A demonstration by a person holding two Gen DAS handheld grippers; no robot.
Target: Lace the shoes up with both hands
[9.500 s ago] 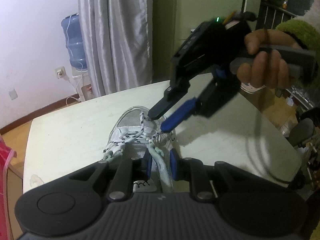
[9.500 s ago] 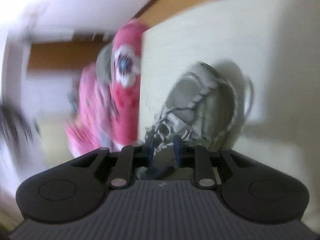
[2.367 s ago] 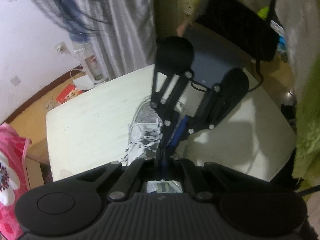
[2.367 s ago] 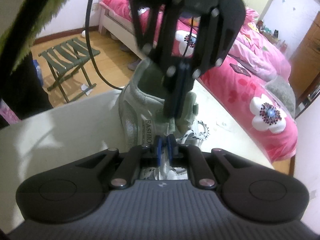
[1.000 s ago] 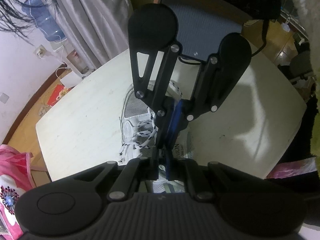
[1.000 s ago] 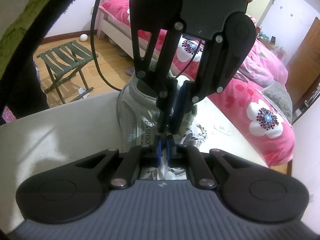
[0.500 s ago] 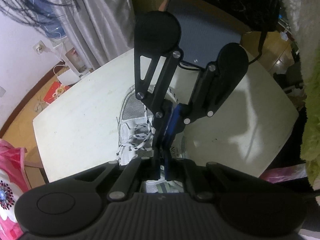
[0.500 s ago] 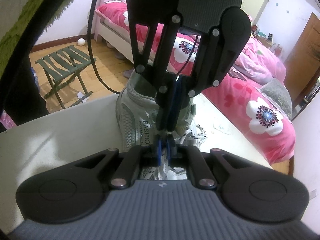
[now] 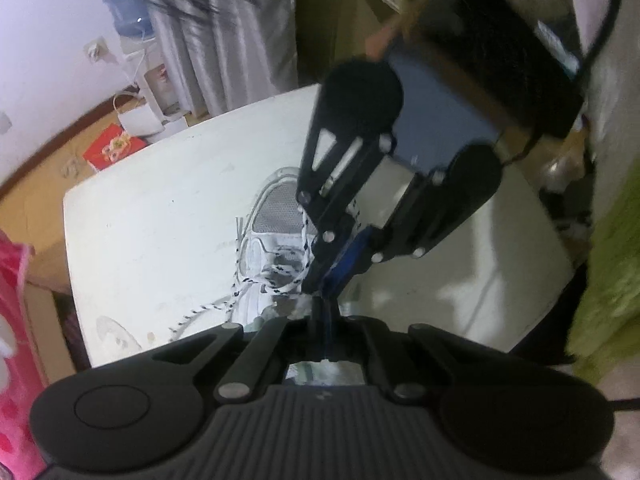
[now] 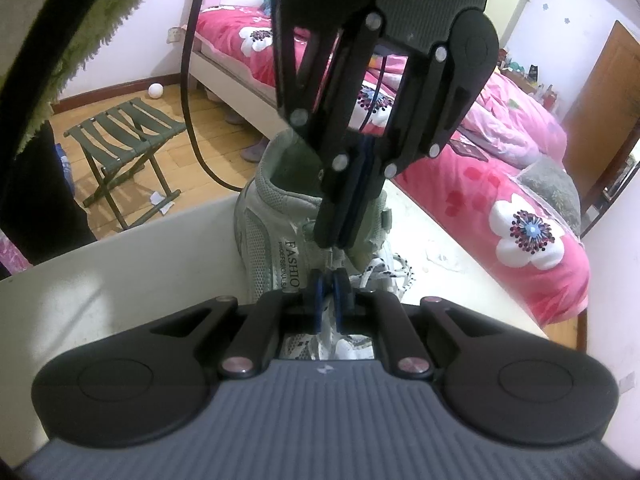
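A grey-white mesh sneaker (image 9: 276,216) stands on the white table (image 9: 160,200); its heel and green collar (image 10: 280,200) face the right wrist view. Its white black-flecked lace (image 9: 240,288) trails off the shoe's left side. My left gripper (image 9: 324,320) is shut on a lace strand just above the shoe's tongue. My right gripper (image 10: 330,292) faces it tip to tip, pads pinched on the same white lace. A short thin piece of lace (image 10: 330,258) runs between the two sets of tips. The left gripper (image 10: 334,240) and right gripper (image 9: 320,284) each fill the other's view.
A pink flowered bed (image 10: 520,208) lies beyond the table's far side. A green folding stool (image 10: 124,136) stands on the wood floor. Grey curtains (image 9: 224,32), a red box (image 9: 114,146) and a green fuzzy sleeve (image 9: 608,240) are around the table.
The two grippers have drawn a little apart, baring a short stretch of lace between their tips. The left view has pulled back and blurred; a lace end now trails left of the shoe.
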